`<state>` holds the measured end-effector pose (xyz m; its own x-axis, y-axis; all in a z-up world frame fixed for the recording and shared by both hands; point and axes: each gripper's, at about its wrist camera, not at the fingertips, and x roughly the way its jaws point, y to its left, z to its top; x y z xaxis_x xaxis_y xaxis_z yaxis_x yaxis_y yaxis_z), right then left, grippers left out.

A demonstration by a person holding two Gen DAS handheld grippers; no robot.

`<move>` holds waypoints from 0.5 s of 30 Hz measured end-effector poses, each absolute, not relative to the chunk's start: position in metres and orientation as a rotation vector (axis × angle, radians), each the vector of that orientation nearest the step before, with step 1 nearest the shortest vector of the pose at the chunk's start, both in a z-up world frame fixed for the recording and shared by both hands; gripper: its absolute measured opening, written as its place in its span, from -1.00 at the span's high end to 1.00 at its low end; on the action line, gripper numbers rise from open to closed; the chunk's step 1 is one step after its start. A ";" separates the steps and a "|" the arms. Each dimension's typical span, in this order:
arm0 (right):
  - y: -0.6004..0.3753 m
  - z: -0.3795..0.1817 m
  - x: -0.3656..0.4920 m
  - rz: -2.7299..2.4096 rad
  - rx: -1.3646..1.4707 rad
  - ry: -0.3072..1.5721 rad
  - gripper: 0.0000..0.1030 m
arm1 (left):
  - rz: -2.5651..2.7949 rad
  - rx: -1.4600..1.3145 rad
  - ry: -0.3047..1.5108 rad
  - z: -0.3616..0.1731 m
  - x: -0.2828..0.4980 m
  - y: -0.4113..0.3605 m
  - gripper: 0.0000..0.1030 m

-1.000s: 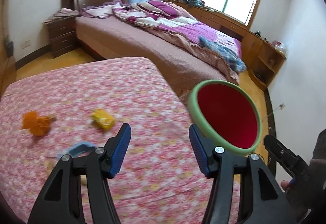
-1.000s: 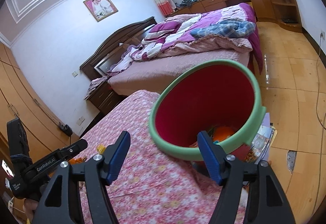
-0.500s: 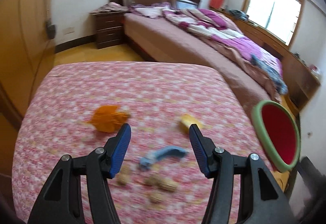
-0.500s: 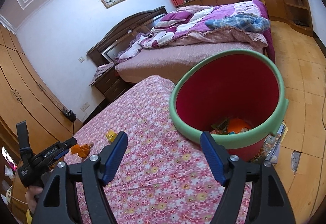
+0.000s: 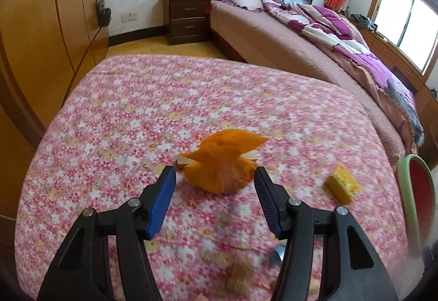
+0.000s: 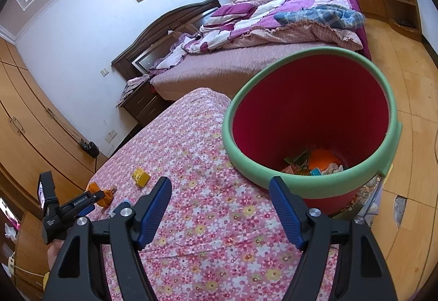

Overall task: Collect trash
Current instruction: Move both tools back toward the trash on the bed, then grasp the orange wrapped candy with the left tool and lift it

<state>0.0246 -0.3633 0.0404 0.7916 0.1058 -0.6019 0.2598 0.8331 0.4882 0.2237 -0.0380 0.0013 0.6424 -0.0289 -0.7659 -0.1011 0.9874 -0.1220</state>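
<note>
1. The left gripper (image 5: 215, 180) is held with its jaws apart and empty, just short of the orange wrapper (image 5: 223, 161) lying on the flowered surface (image 5: 137, 115).
2. A yellow packet (image 5: 342, 188) is seen near the wrapper, on its right.
3. The right gripper (image 6: 220, 201) is also spread with nothing between its fingers, near the red bin (image 6: 312, 120), in which trash is seen.

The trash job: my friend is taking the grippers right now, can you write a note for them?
Left gripper: open, empty, lined up on the orange peel on the flowered cloth.
Right gripper: open, empty, beside the red bin.
Done: some trash lies in the bin.
Left: the peel, yellow wrapper, blue scrap and brown nut bits wait on the cloth.
</note>
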 end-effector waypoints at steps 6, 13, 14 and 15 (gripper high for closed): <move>-0.364 0.032 0.032 -0.082 0.592 0.679 -0.48 | 0.036 -0.195 0.886 -0.010 0.236 -0.032 -0.15; -0.363 0.027 0.036 -0.072 0.599 0.693 -0.48 | -0.014 -0.211 0.880 -0.013 0.239 -0.036 0.07; -0.362 0.026 0.035 -0.070 0.597 0.693 -0.48 | -0.030 -0.211 0.878 -0.012 0.239 -0.037 0.14; -0.362 0.027 0.035 -0.068 0.596 0.693 -0.48 | -0.046 -0.209 0.874 -0.011 0.238 -0.039 0.23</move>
<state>0.0352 -0.3616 0.0269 0.7738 0.1333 -0.6192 0.2516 0.8325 0.4936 0.2376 -0.0387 -0.0109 0.6419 -0.1257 -0.7564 -0.0453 0.9785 -0.2011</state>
